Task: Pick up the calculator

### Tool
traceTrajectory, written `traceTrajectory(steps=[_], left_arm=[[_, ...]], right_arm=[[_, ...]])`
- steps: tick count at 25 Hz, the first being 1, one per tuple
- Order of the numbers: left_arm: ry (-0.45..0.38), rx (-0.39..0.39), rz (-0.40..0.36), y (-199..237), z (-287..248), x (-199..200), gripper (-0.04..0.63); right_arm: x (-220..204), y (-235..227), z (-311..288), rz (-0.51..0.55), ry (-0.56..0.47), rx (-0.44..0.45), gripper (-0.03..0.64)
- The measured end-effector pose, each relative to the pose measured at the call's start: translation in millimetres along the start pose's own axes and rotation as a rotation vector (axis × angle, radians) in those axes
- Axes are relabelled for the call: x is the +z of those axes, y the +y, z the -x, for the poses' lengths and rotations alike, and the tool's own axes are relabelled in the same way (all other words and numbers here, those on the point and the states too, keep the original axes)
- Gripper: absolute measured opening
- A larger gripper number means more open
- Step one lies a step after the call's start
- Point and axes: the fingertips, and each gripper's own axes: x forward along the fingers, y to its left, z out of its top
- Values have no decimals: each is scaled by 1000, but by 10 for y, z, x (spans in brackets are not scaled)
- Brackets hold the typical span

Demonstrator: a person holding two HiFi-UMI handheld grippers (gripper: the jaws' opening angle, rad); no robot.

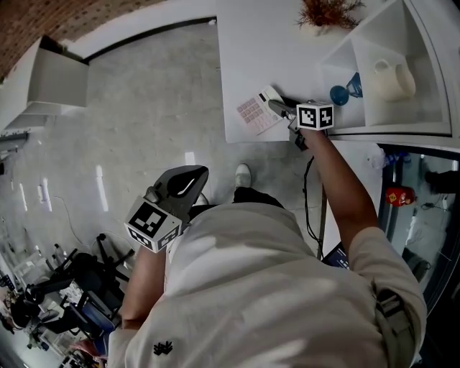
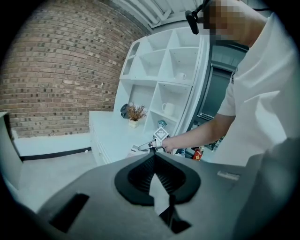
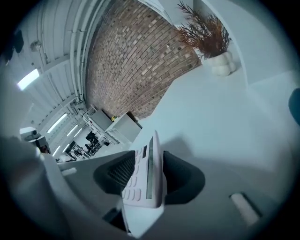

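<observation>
The pale calculator (image 1: 255, 113) lies near the front edge of the white table (image 1: 259, 43), its pink-keyed face up. My right gripper (image 1: 277, 108) reaches over its right end. In the right gripper view the calculator (image 3: 146, 176) stands edge-on between the jaws of the right gripper (image 3: 147, 154), which are apart, with the ribbed left pad (image 3: 119, 171) still showing beside it. My left gripper (image 1: 188, 176) hangs low by the person's body, far from the table, jaws together with nothing in them. The left gripper view, past the left gripper (image 2: 154, 153), shows the right gripper (image 2: 146, 146) at the table.
A dried plant in a white pot (image 1: 327, 13) stands at the table's back. To the right, a white shelf unit (image 1: 424, 108) holds a cream mug (image 1: 392, 77) and a blue object (image 1: 345, 92). Grey floor (image 1: 144, 108) lies left of the table.
</observation>
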Motion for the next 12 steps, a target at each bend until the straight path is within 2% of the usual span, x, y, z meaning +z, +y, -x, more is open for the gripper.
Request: traceTrajectory(steps=[3,4,12], left_arm=[[1,9,2,33,7,-5,4],[2,11,5,49,7,-12,5],[-7,13,5,122,22,-14,5]], right_arm=[[-25,22,-49,-30,30,11,142],[-29,24,-63,-37,38,13,99],[-1,86,-17,-102,0,59,67]])
